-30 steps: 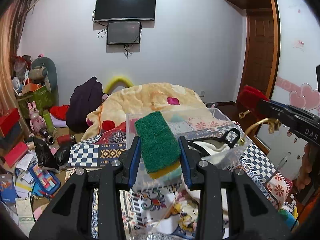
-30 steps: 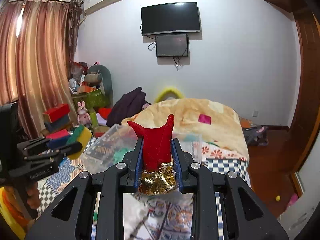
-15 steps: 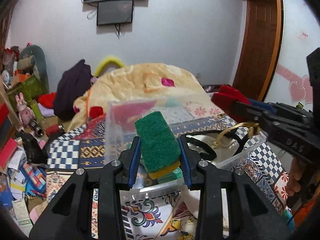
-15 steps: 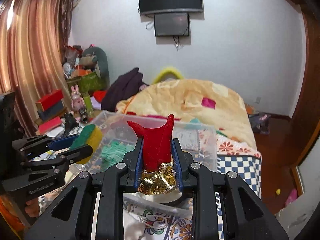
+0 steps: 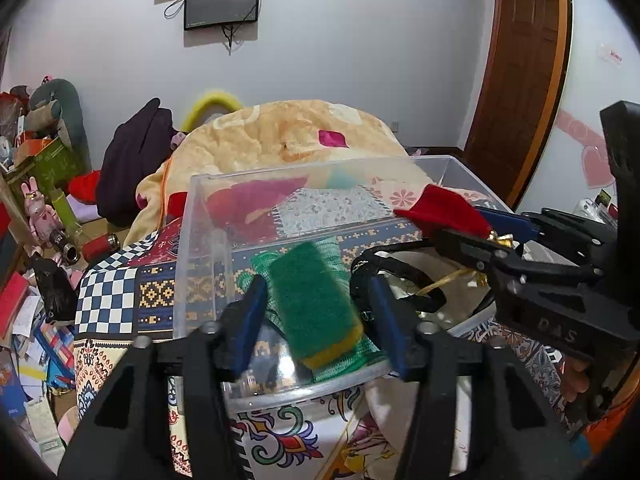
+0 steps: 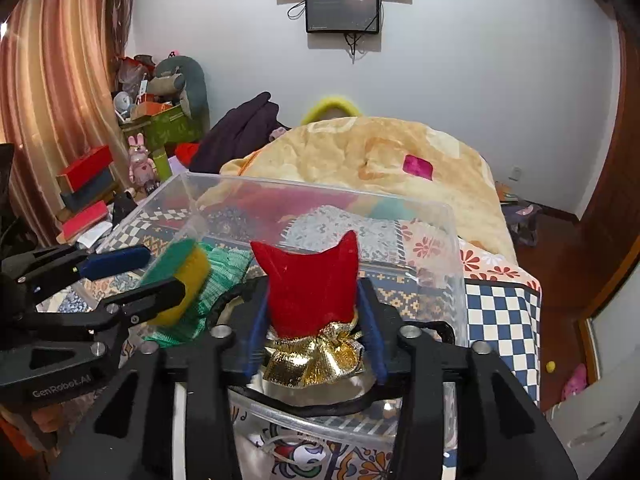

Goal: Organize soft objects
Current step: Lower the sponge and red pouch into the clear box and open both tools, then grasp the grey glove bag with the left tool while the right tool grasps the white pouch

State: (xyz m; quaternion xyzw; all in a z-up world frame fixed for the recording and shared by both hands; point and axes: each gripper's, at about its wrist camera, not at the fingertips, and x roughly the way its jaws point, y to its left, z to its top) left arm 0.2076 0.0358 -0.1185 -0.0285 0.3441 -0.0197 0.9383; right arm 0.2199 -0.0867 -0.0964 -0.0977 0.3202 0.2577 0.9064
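Note:
A clear plastic bin (image 5: pixel 200 216) stands on the patterned bedspread; it also shows in the right wrist view (image 6: pixel 452 240). My left gripper (image 5: pixel 316 300) is open over the bin. The green and yellow sponge (image 5: pixel 316 304) is tilted and blurred between its spread fingers, loose from the pads, above a green mesh item (image 5: pixel 260 264). From the right wrist view the sponge (image 6: pixel 180 276) hangs at the left gripper's tips. My right gripper (image 6: pixel 312 304) is open wide around a red pouch with gold trim (image 6: pixel 312 284), over the bin's near right part. A black-strapped white bag (image 5: pixel 404 280) lies inside the bin.
A heaped yellow blanket (image 5: pixel 288 136) lies behind the bin. A dark garment (image 5: pixel 132 160) and cluttered boxes and toys (image 5: pixel 44 184) sit at the left. A wooden door (image 5: pixel 520 80) stands at the right. A checked cloth (image 6: pixel 500 320) covers the bed's right edge.
Both grippers moved forward and down over the bin. The left jaws opened and the sponge came loose, tilting. The right jaws spread apart around the red pouch.

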